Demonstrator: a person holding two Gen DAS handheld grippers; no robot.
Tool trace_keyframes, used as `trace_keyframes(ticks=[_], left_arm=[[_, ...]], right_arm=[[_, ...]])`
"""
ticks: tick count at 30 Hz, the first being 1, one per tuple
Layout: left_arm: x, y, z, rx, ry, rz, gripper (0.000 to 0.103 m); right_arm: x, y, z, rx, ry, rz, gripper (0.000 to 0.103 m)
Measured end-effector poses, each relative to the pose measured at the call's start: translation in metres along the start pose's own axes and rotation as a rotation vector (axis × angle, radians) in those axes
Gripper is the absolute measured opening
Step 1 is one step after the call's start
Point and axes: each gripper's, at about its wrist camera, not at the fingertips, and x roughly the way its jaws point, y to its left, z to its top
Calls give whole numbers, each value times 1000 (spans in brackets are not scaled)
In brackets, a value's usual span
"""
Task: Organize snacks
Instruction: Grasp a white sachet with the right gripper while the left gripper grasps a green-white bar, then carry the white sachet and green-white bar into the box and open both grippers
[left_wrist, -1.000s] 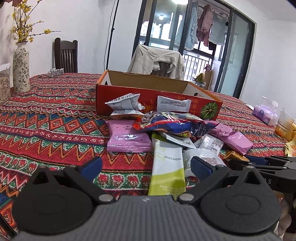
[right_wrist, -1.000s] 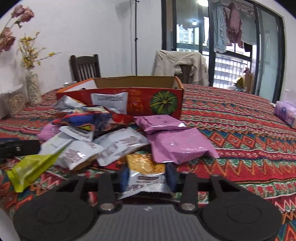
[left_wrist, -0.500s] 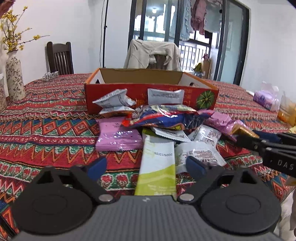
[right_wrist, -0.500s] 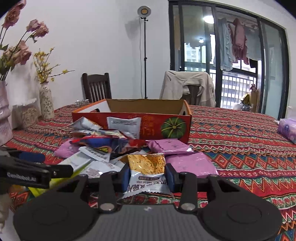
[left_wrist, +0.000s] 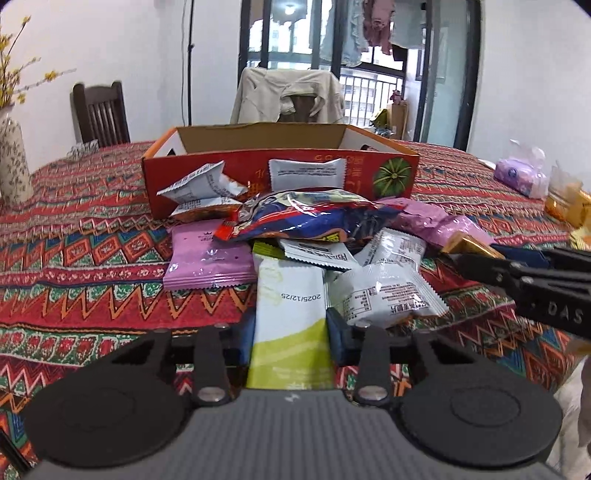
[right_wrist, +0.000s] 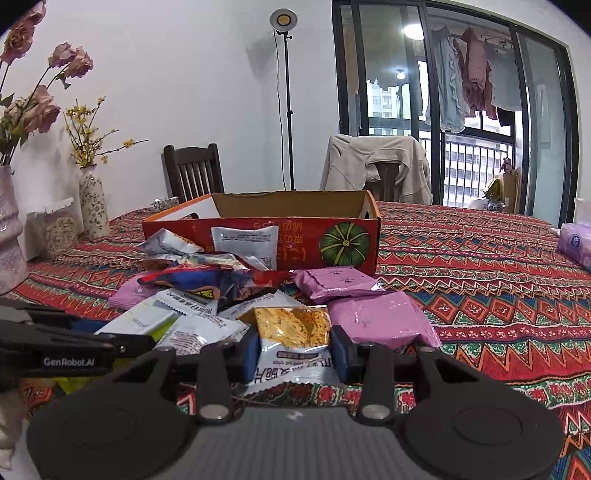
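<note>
A pile of snack packets lies on the patterned tablecloth in front of an open red cardboard box (left_wrist: 280, 177) (right_wrist: 295, 240). My left gripper (left_wrist: 291, 339) is closing its jaws, and both blue pads touch the sides of a green and white packet (left_wrist: 288, 295) at the near edge of the pile. My right gripper (right_wrist: 295, 350) is shut on a yellow and white snack packet (right_wrist: 291, 328), held just above the pile. In the left wrist view the right gripper's fingers (left_wrist: 517, 266) reach in from the right. A blue and red bag (left_wrist: 306, 218) tops the pile.
Purple packets (left_wrist: 208, 258) (right_wrist: 373, 321) and white ones (left_wrist: 384, 291) surround the pile. Flower vases (right_wrist: 92, 203) stand at the table's left edge. A purple tissue pack (left_wrist: 521, 177) and yellow packets (left_wrist: 569, 203) lie far right. Chairs stand behind the table, one with a jacket (right_wrist: 376, 166).
The left gripper's jaws went from wide apart to closed against the green and white packet. The right gripper tilted upward with its yellow packet, lifting it off the pile.
</note>
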Motion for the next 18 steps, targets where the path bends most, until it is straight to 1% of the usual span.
trace_keyframes(ticks=[6,11,18], left_arm=[[-11,3,-4,12,-14,4,38],[-27,13,-10,3,-30,15,38],[-42,27,-3,-24,-71,57,38]], right_arm=[[-1,-1,0,4,-4,3,39],[-3,-2,1,5,-14,-2,39],[-6,-1,4,3,-29,-11,39]])
